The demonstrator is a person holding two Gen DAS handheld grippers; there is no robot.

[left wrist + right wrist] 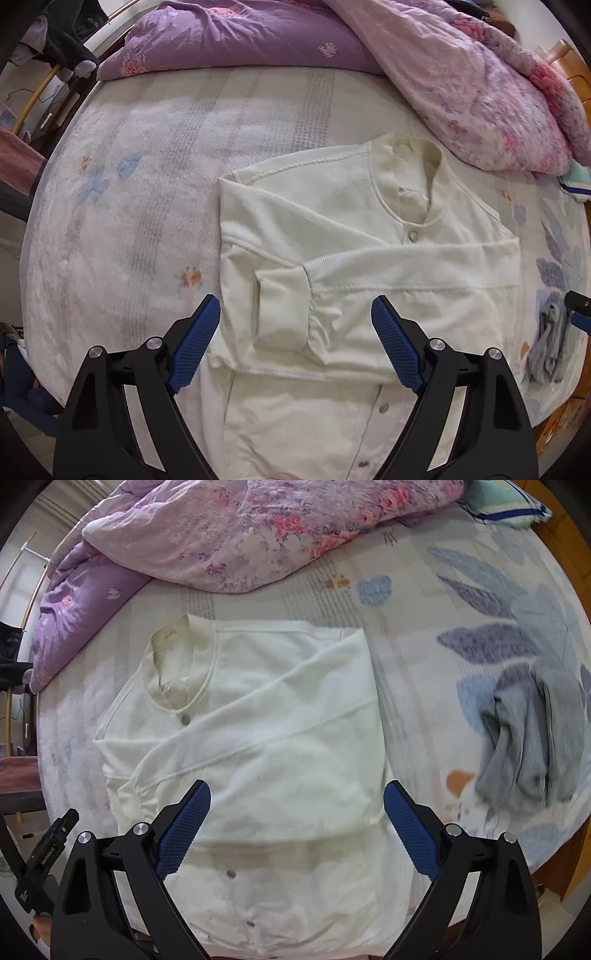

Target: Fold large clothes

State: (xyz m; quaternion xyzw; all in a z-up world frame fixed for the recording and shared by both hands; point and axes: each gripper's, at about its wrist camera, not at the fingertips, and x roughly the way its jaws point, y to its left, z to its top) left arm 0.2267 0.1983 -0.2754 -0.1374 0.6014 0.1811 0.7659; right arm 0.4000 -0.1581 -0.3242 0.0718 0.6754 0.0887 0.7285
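Cream button-front garment (pixel 332 229) lies flat on the bed (pixel 147 184), roughly centre, collar (pixel 417 173) toward the piled quilts; both sleeves already folded across the chest, one cuff (pixel 284 306) lying on the front panel; sides look tucked in, giving a rough rectangle; lower part of the body runs toward the camera under both grippers and seems not yet folded up, so by my reading the sleeve stage is done and the bottom-to-top fold(s) remain; call it around halfway, judgement only.

Left gripper (pixel 295 339) hovers above the lower front of the garment, blue fingers (pixel 195 343) spread wide, nothing between them, no fabric pinched; right gripper (pixel 295 823) likewise, fingers (pixel 184 830) released and apart, empty, above the same lower panel; right view slightly blurred at the edge.

Other stuff: purple floral quilt (pixel 240 33) and pink floral quilt (pixel 480 92) heaped at the far side of the bed; grey crumpled cloth (pixel 532 731) lying well apart from the garment on the bedsheet, not folded; teal pillow (pixel 506 502) at the far corner.

Writing: small white print on a black part of the other gripper at lower left of the right view, too small to read; a neck tag inside the collar, illegible; no brand readable.
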